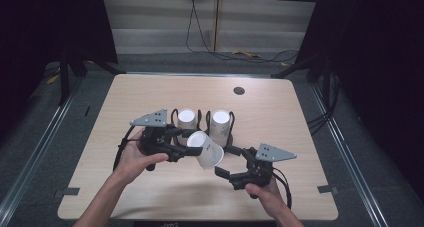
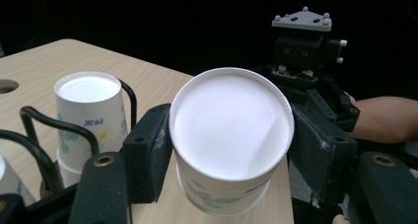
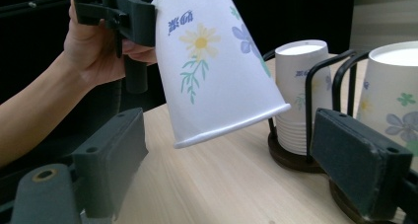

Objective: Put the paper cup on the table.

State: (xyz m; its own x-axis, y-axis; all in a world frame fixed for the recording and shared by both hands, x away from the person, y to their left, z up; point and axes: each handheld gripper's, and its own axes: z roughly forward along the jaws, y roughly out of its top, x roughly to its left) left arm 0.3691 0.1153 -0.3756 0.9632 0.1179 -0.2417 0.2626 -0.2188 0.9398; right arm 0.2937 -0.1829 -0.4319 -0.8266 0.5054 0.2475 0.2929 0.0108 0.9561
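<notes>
We see a white paper cup (image 1: 206, 149) printed with a yellow daisy, green sprigs and blue flowers, clamped between the jaws of the left hand-held gripper (image 1: 196, 150). It is upside down and tilted, flat base toward that gripper's camera, rolled rim lowest and clear of the counter (image 1: 280, 112). It hangs just ahead of the right hand-held gripper (image 1: 226, 163), whose jaws stand spread below it, not touching it.
</notes>
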